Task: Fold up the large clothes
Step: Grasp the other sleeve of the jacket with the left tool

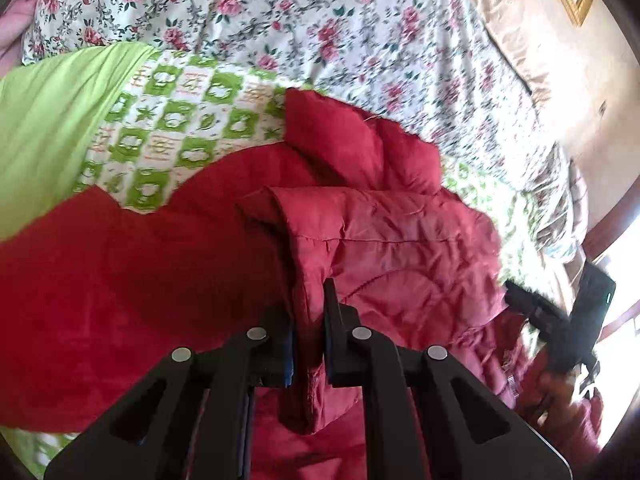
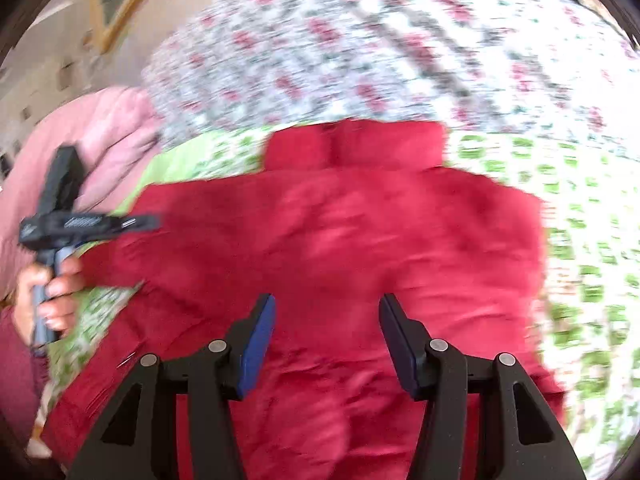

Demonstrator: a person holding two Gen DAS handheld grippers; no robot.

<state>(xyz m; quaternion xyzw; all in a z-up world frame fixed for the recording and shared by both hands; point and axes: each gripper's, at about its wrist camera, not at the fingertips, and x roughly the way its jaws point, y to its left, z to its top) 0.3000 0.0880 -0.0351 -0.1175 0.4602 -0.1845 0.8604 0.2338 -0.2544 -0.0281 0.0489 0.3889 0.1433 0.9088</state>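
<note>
The left gripper (image 1: 308, 320) pinched a fold of the red jacket (image 1: 380, 240) between nearly closed jaws. The right gripper (image 2: 327, 344) hung wide apart, seemingly just above the jacket, gripping nothing.

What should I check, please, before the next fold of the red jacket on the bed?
1. Left gripper shut on a fold of the red jacket: ok.
2. Right gripper open, empty, above the jacket: ok.
3. Collar lying flat: ok.
4. Jacket spread smooth: not ok, bunched near the left gripper.
5. Jacket wholly on the green patterned sheet: cannot tell, near edge out of view.
</note>
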